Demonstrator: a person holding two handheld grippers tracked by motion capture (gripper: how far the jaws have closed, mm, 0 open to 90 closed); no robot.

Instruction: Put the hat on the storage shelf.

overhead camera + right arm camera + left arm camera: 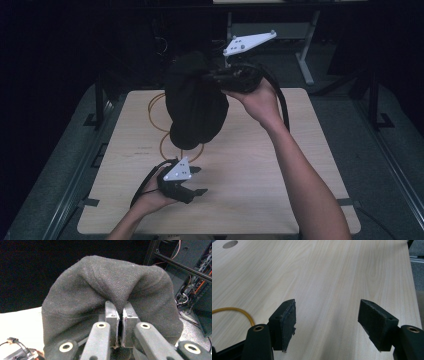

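2 tongs work here: the right tongs are clamped on a black cloth, lifted off the desk; the left tongs wait apart, empty. Setting it down remains.

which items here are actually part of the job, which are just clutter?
In the job:
- black woven cloth, hanging above the table, pinched by the right gripper
- left gripper, jaws open with nothing between them, low over the light wooden table

Lying about:
- thin orange cable looped on the table under the cloth
- grey desk frame beyond the table
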